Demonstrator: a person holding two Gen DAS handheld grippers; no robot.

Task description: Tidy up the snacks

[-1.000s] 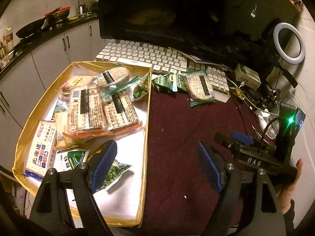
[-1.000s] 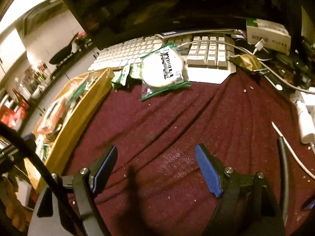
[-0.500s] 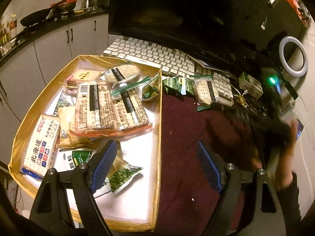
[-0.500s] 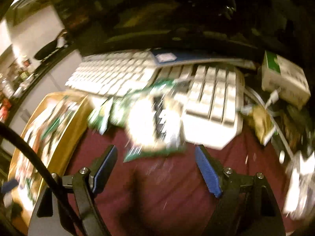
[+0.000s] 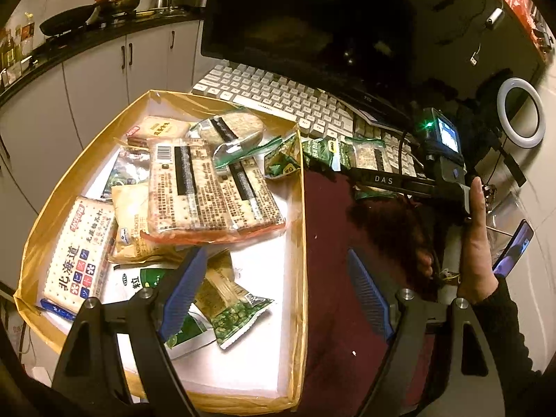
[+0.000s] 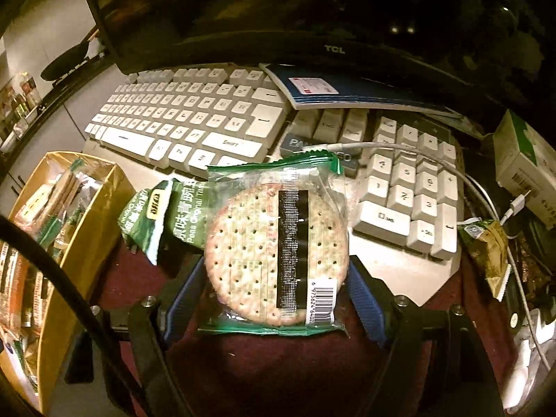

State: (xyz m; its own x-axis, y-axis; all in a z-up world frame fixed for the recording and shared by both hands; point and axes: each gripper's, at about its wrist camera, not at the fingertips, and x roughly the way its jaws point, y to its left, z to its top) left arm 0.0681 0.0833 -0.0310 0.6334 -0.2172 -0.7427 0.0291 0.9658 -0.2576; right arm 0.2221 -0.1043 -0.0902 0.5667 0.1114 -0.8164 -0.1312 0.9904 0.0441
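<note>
A round cracker pack (image 6: 274,250) with green edges lies on the maroon cloth (image 6: 278,365) against the keyboard's front. My right gripper (image 6: 274,295) straddles it with a blue pad on each side. Its jaws are closing and I see no clear pressure on the wrapper. Green pea packets (image 6: 163,215) lie just to the left of the pack. A gold-walled box (image 5: 300,243) holds several snack packs, among them flat cracker packs (image 5: 208,191). My left gripper (image 5: 274,278) hangs open over the box's right wall, holding nothing.
A white keyboard (image 6: 194,128) and a dark monitor (image 6: 312,17) stand behind the snacks. A blue notebook (image 6: 330,90) and a white cable (image 6: 399,146) lie on the keyboard. At the right are a small yellow-green packet (image 6: 486,246), a white carton (image 6: 521,160), a ring light (image 5: 519,116) and a phone (image 5: 514,248).
My right gripper has moved forward across the cloth to the round cracker pack and now straddles it. My left gripper has drifted slightly over the box.
</note>
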